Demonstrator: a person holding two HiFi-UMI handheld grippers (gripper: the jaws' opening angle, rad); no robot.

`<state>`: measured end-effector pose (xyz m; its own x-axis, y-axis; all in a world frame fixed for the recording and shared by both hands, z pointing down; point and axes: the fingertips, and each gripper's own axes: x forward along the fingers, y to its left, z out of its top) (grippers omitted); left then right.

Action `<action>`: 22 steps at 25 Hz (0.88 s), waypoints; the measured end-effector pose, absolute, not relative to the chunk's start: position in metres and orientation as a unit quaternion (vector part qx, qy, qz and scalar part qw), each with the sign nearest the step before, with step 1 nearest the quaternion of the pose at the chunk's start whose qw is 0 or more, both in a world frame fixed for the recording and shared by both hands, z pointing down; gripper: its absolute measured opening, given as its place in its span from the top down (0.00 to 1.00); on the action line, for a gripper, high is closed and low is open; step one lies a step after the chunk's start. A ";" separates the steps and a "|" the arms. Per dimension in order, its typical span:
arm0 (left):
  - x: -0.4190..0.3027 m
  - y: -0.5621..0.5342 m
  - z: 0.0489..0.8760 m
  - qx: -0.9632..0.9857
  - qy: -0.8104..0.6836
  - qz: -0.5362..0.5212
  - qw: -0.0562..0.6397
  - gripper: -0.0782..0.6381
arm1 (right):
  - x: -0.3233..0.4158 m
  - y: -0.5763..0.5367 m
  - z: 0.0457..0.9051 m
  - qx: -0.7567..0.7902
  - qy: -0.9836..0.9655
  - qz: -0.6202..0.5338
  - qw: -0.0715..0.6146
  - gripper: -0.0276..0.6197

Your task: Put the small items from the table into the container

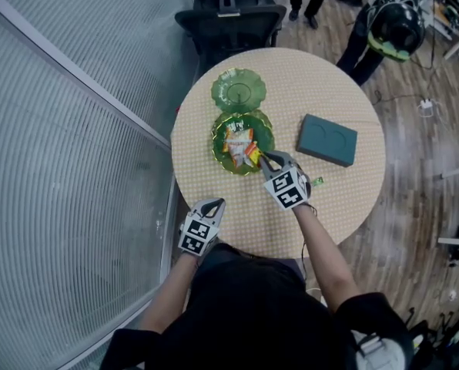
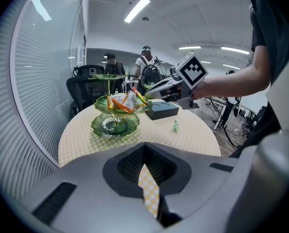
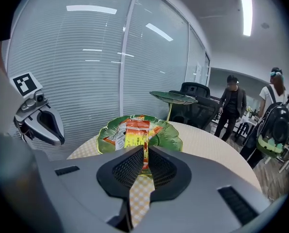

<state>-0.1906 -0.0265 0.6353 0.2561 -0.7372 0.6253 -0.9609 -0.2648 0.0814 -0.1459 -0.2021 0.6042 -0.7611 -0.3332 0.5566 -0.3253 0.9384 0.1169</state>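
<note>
packet (image 3: 136, 130) — end hidden, right jaws clamped

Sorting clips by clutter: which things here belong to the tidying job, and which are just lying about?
Belonging to the job:
right tongs, shut on an orange packet
green tiered dish
small green sweet on the table

Just lying about:
teal box
office chair
left tongs, shut and empty
</note>
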 end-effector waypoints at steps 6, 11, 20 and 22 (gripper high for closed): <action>-0.192 -0.026 0.634 0.755 -0.566 0.238 0.230 0.89 | -0.145 -0.200 0.602 0.176 -0.940 -0.008 0.291 0.91; -0.190 -0.029 0.630 0.755 -0.570 0.229 0.228 0.89 | -0.135 -0.178 0.599 0.157 -0.949 0.010 0.272 0.91; -0.180 -0.039 0.606 0.766 -0.576 0.206 0.201 0.89 | -0.101 -0.135 0.608 0.138 -0.954 0.028 0.264 0.91; -0.177 -0.038 0.603 0.766 -0.576 0.203 0.202 0.89 | -0.094 -0.131 0.610 0.139 -0.953 0.030 0.266 0.91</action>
